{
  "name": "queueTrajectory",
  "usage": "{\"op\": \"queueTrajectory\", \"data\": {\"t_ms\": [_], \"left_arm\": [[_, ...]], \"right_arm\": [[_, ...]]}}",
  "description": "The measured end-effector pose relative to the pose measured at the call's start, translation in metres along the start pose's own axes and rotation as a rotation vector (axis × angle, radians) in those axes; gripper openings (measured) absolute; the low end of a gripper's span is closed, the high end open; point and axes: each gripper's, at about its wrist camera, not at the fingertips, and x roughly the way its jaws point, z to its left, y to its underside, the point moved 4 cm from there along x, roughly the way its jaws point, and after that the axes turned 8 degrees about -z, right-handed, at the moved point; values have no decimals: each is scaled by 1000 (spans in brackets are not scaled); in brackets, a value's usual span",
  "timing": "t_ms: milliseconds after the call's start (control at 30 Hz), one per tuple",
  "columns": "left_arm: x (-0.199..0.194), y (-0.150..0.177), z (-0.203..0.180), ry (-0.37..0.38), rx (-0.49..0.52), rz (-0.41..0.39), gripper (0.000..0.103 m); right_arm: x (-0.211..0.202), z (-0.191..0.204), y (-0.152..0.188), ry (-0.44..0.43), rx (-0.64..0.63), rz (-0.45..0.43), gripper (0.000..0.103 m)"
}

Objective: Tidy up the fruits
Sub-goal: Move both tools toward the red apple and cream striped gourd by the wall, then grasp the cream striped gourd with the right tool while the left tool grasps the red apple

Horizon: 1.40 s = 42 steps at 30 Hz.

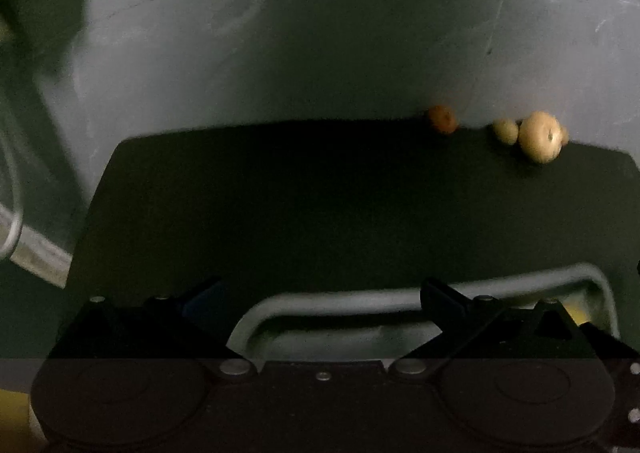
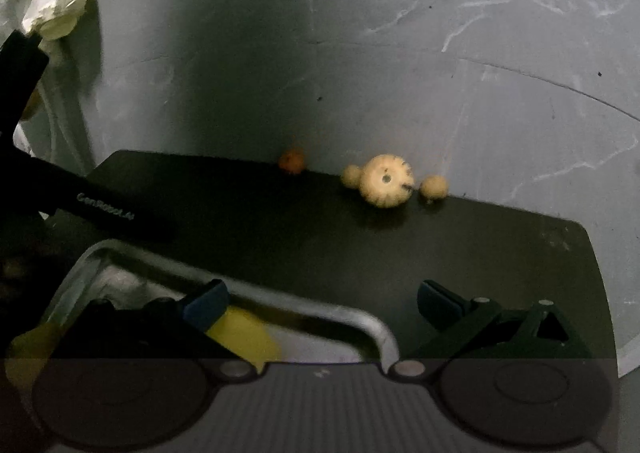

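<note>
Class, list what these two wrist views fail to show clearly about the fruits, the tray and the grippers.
- Yellow fruit in the metal tray: right wrist view, partly covered by the right gripper; its kind is unclear.
- Tray contents: left wrist view, hidden behind the left gripper.
- Small orange fruit: blurred, too small to identify.
- Second small pale fruit: left view, mostly behind the large pale fruit.

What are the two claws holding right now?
Nothing. The left claw and right claw are both open and empty above the metal tray. The fruits sit untouched on the far edge of the black mat.
</note>
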Motion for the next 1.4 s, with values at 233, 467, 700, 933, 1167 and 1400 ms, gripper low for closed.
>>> {"op": "queueTrajectory", "data": {"t_ms": [233, 467, 700, 933, 1167, 1400], "left_arm": [[24, -30, -31, 14, -2, -44, 102], [55, -58, -55, 34, 0, -81, 102], [75, -70, -69, 52, -4, -82, 102], [81, -70, -74, 46, -11, -88, 92], [76, -69, -74, 62, -9, -97, 76], [74, -66, -66, 80, -17, -97, 54]], "right_arm": [[36, -23, -15, 49, 7, -37, 103], [71, -42, -28, 64, 37, -43, 98], [84, -48, -35, 34, 59, -56, 89], [98, -48, -37, 19, 58, -40, 79], [105, -46, -37, 16, 69, -27, 65], [109, -48, -36, 16, 85, -26, 61]]}}
